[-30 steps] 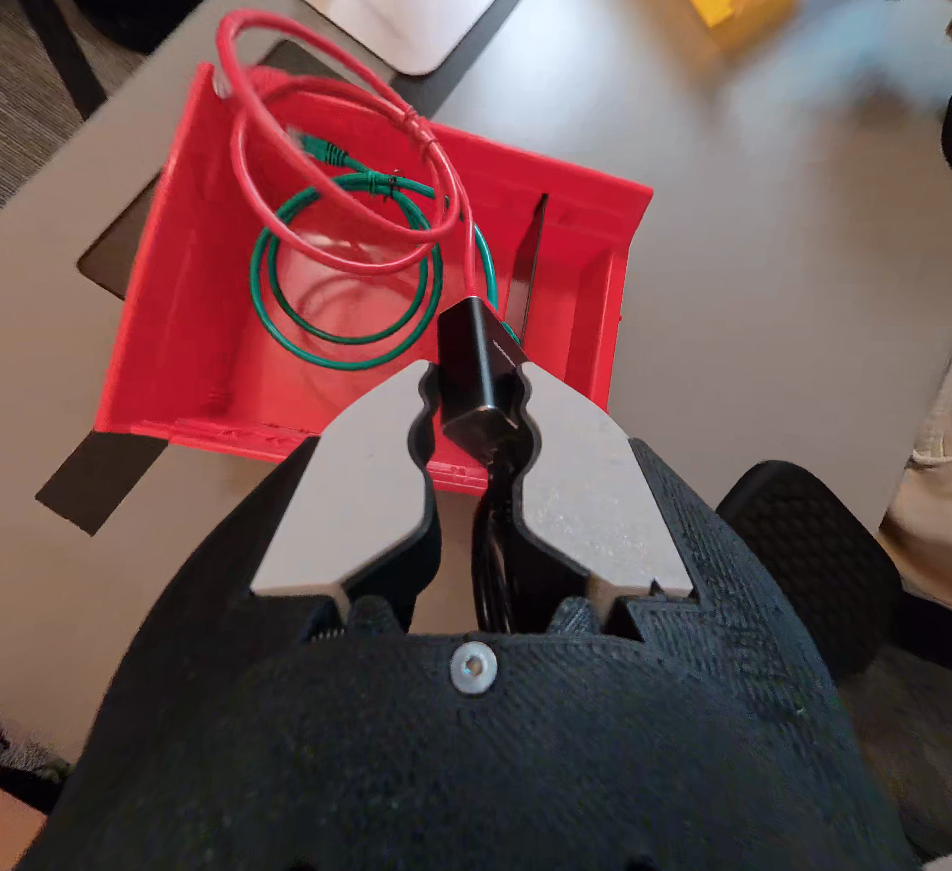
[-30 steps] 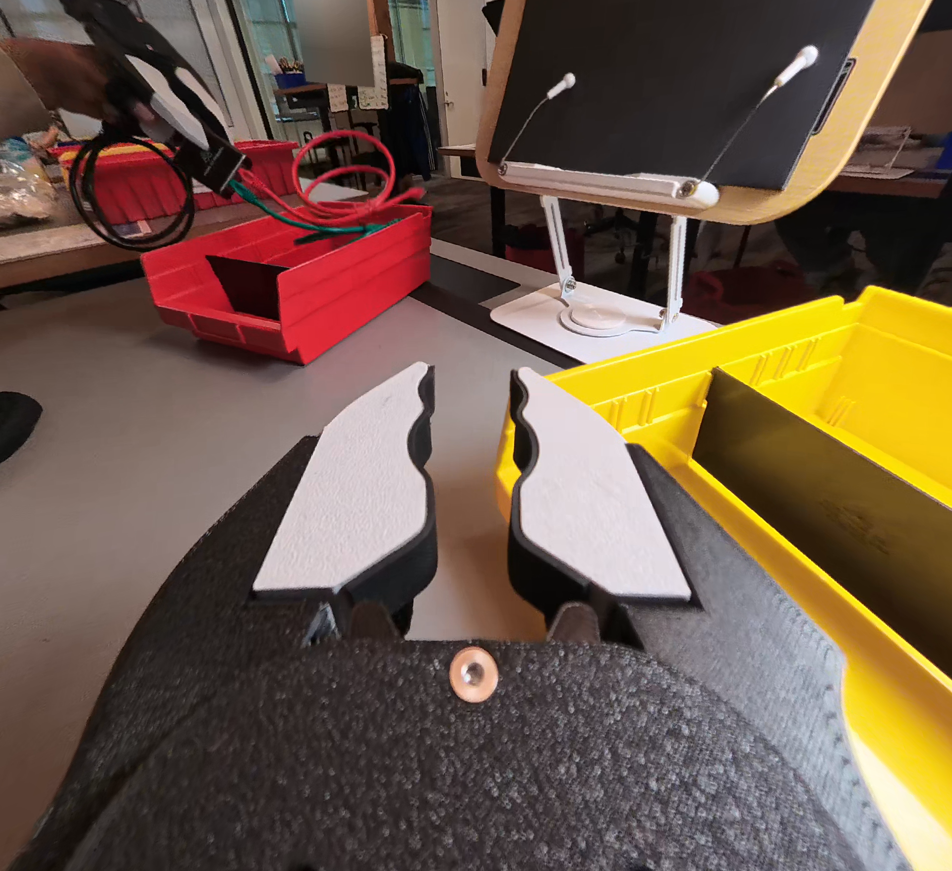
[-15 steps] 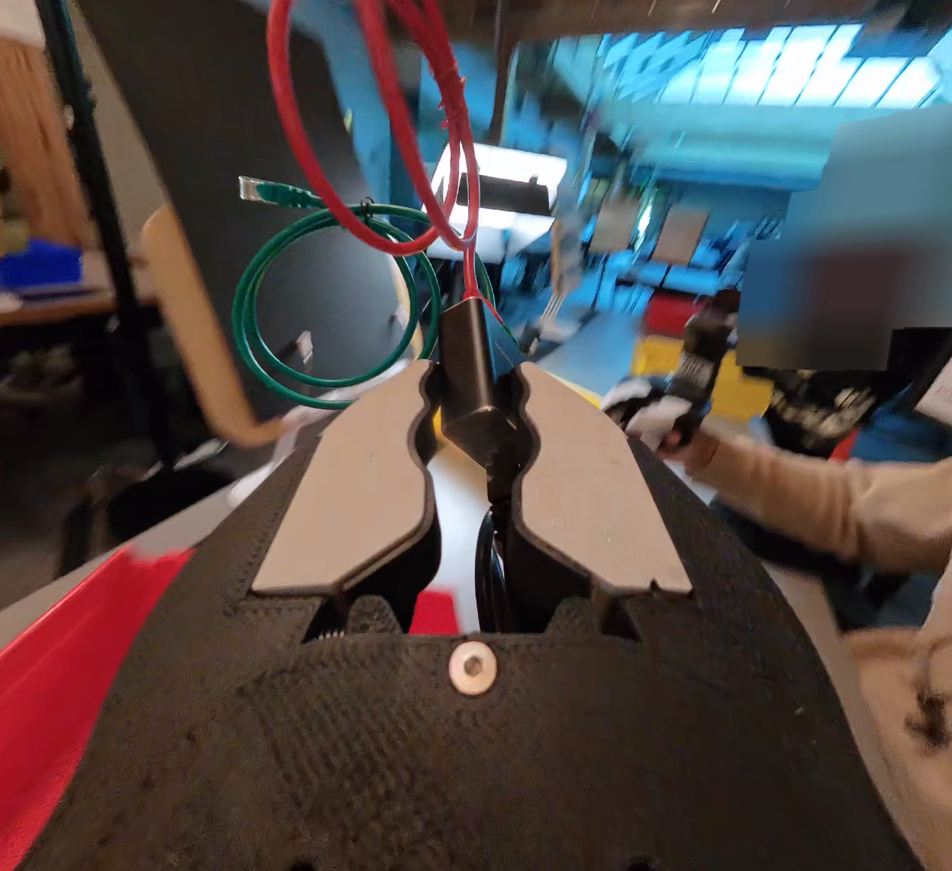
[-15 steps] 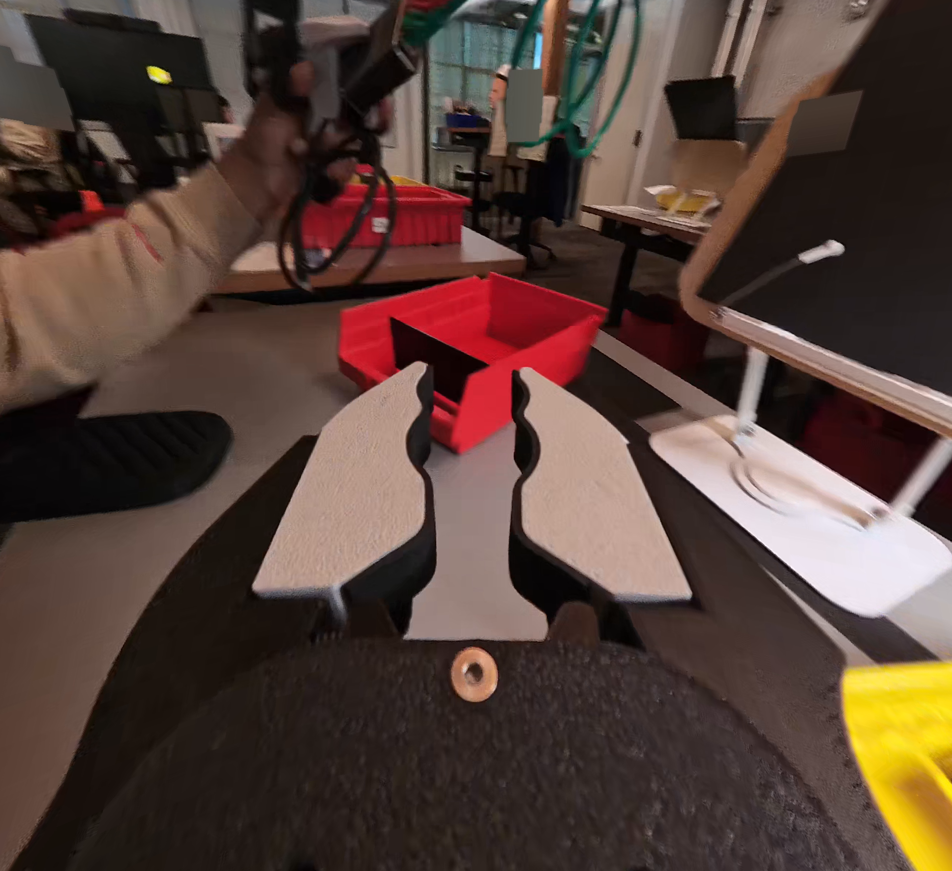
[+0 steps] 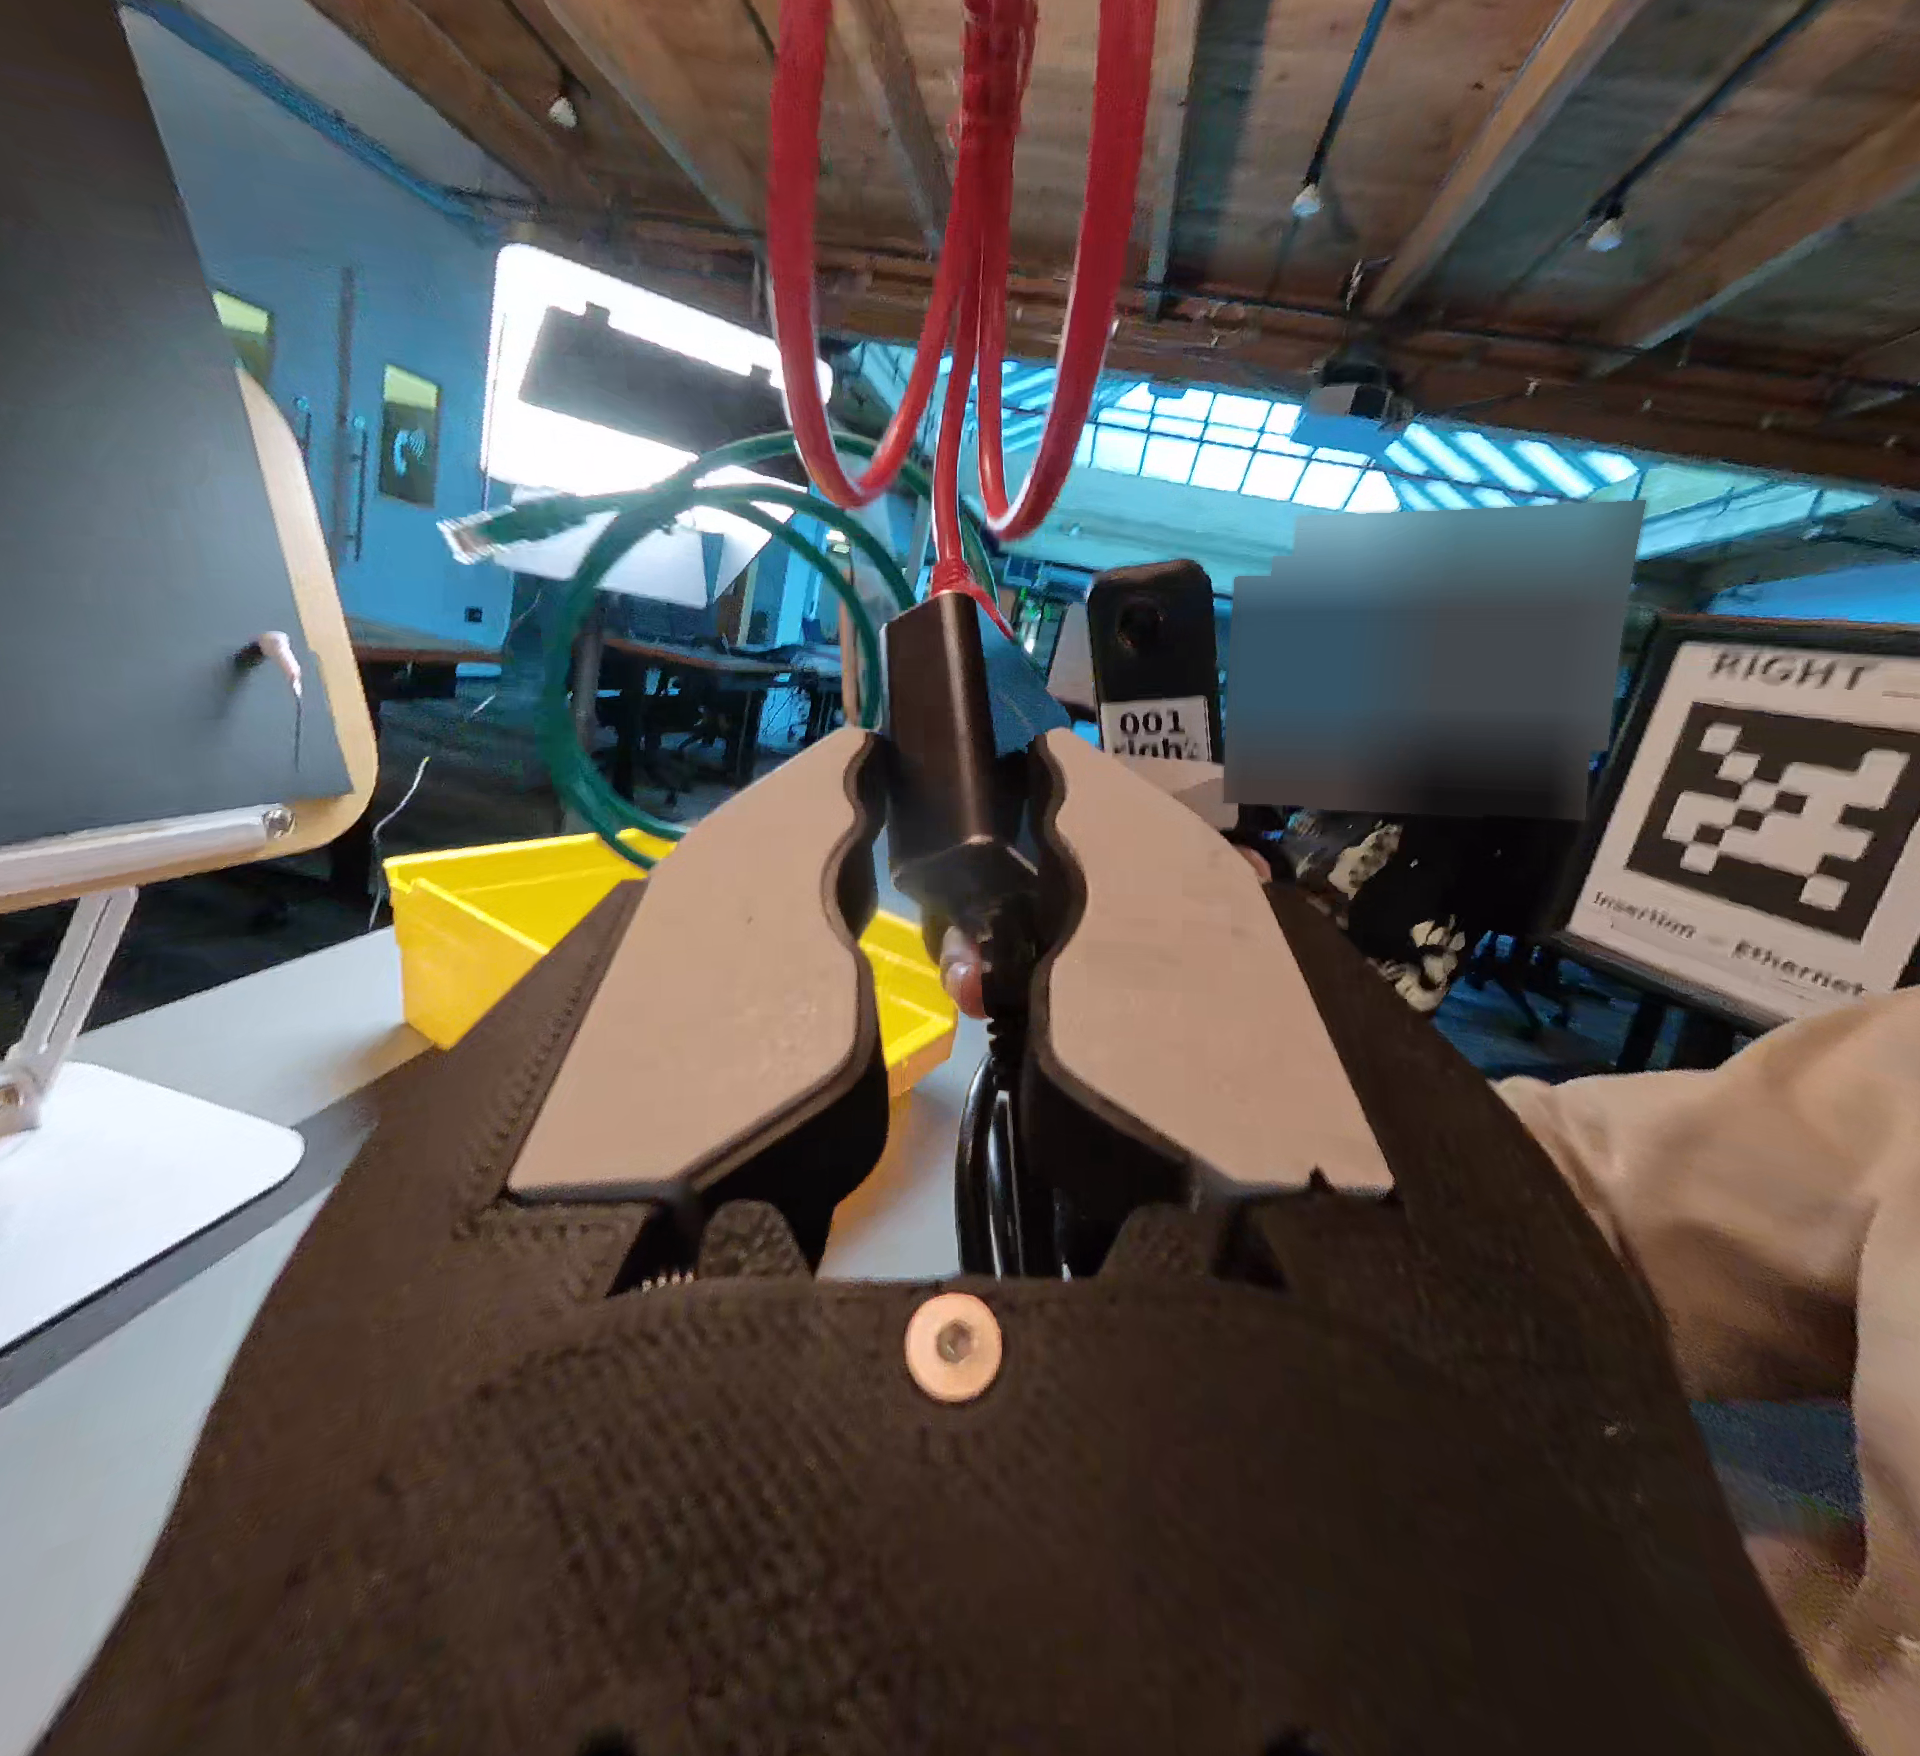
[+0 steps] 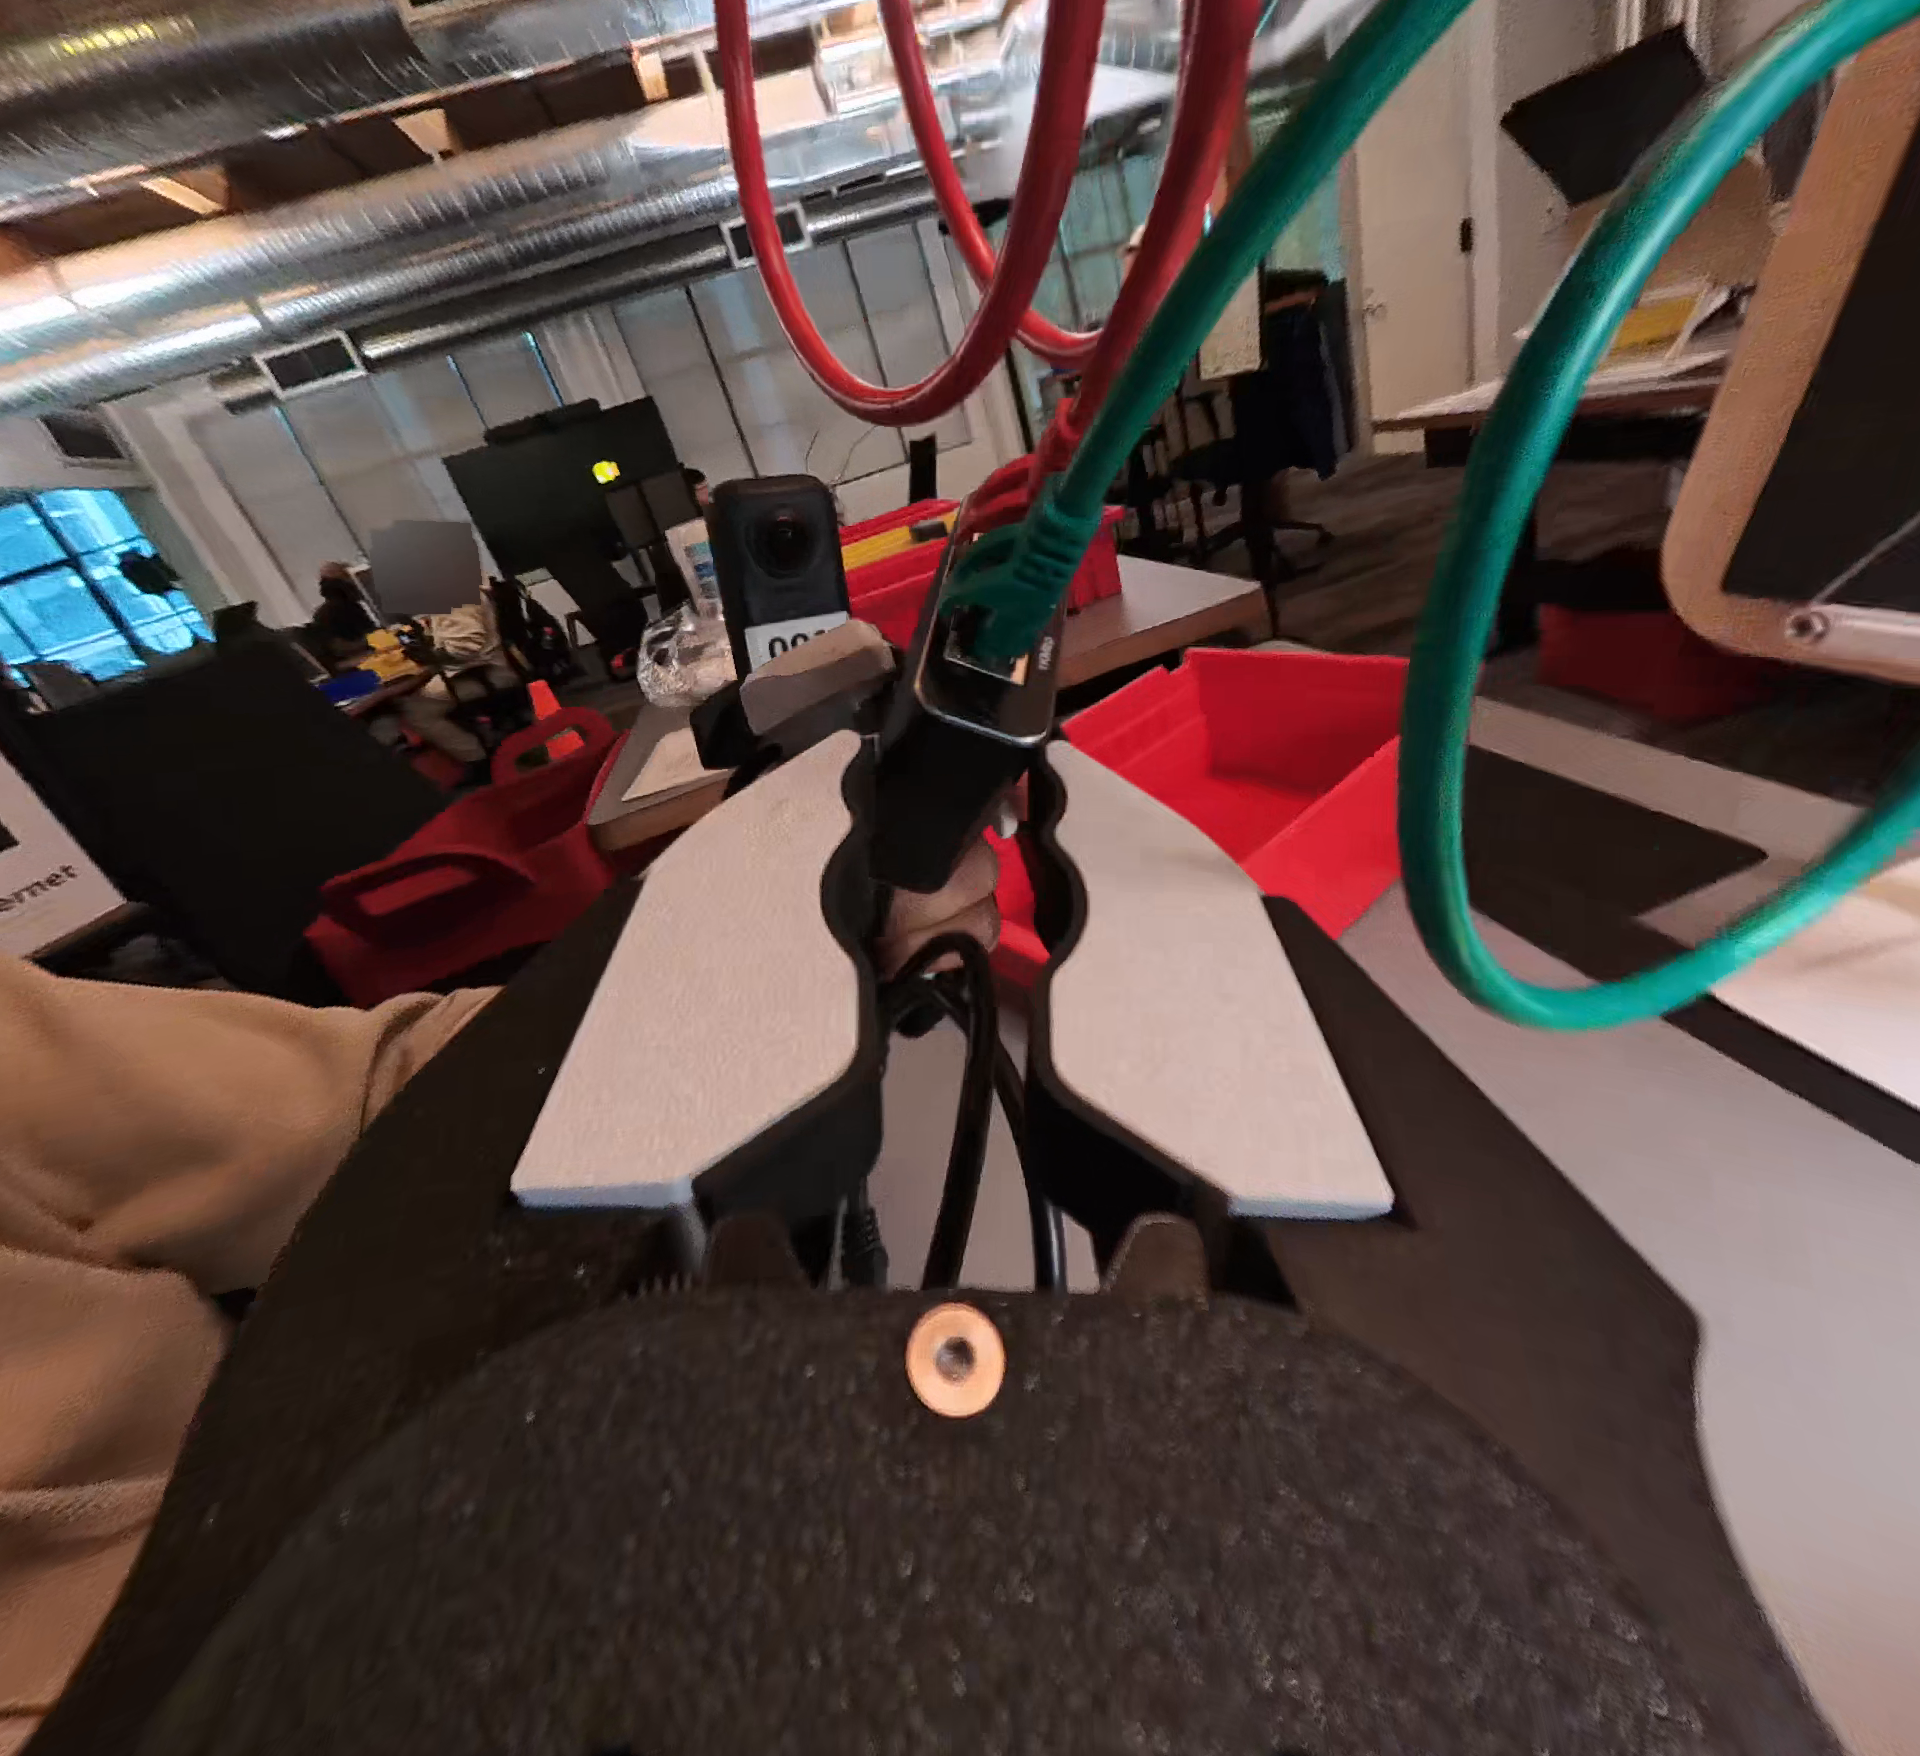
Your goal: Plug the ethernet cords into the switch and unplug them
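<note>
My left gripper (image 5: 956, 823) has its fingers pressed in on the black switch (image 5: 948, 771), which stands upright between them, lifted well above the grey table (image 5: 260, 1031). A black cable (image 5: 987, 1166) drops from the switch's lower end through the gap. The red cord (image 5: 977, 252) rises from the top of the switch in long loops, and the green cord (image 5: 727, 646) coils behind it with one free plug (image 5: 488, 532) sticking out to the left. A yellow bin (image 5: 499, 917) sits on the table behind the fingers.

My right gripper (image 6: 951, 833) faces the same switch (image 6: 966, 750). Its fingers (image 6: 727, 958) are slightly apart, flanking the switch body; I cannot tell whether they touch it. The green plug (image 6: 1023, 584) is seated in the switch's top. A red bin (image 6: 1278, 771) sits behind.
</note>
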Tool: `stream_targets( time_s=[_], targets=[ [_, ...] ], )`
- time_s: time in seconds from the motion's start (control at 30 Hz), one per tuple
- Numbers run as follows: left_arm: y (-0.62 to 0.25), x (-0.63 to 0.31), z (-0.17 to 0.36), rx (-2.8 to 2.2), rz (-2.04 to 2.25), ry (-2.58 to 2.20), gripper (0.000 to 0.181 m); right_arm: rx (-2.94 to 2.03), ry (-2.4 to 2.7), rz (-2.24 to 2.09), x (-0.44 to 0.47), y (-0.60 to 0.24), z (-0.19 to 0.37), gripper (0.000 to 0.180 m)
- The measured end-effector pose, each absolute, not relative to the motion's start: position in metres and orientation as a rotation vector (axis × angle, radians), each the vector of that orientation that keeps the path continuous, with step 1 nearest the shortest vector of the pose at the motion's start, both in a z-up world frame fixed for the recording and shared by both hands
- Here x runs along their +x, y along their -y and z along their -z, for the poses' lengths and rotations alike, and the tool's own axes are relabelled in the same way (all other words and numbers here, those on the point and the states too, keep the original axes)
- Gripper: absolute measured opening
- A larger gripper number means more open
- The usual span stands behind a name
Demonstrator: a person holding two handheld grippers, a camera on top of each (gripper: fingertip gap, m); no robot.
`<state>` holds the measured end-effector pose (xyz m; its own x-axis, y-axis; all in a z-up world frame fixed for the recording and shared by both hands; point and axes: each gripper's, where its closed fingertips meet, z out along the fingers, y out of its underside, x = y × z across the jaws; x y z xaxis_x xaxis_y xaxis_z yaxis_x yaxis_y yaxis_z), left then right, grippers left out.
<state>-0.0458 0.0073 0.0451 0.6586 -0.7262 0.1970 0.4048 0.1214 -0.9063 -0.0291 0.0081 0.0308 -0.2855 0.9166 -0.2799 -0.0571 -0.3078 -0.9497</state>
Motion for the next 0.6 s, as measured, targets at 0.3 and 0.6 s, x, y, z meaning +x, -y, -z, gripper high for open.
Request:
stream_targets(
  time_s=[0.3,0.6],
  targets=[
    [-0.024,-0.047,-0.013,-1.435,0.56,-0.404,0.029,-1.289,1.131,-1.715,-0.031,-0.026,-0.01,0.023],
    [-0.022,-0.036,-0.015,-1.496,0.381,-0.482,0.06,-1.194,0.941,-1.672,-0.014,-0.041,-0.038,0.024]
  ],
)
